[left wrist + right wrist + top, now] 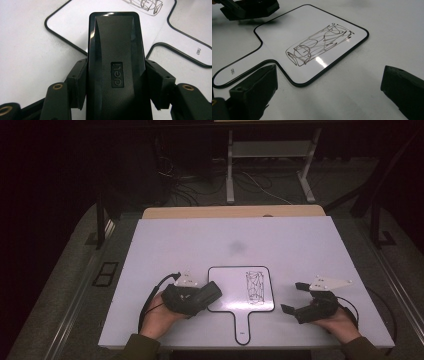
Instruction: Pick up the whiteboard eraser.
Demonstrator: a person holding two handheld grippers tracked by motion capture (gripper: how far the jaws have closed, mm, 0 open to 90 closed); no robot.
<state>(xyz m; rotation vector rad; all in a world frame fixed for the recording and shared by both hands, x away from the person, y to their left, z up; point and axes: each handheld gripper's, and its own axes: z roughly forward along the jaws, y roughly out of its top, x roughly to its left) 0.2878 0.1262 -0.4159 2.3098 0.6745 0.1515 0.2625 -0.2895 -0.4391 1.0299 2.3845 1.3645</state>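
A paddle-shaped whiteboard (230,290) with a black rim lies flat near the table's front, its handle (242,326) pointing toward me. A dark scribble (256,286) covers its right part (319,46). My left gripper (202,296) is shut on a black "deli" eraser (116,50), whose free end hangs over the whiteboard's left edge (72,27). The pads (78,80) press on both of its sides. To the right of the whiteboard (282,30), my right gripper (294,297) stands open, nothing between its jaws (329,75). The eraser (254,8) is at that view's top left.
The white tabletop (305,250) has a faint grey smudge (237,247) behind the whiteboard. A wooden edge (232,212) borders its far side. Beyond it, cables and white metal legs (230,170) are on the dark floor.
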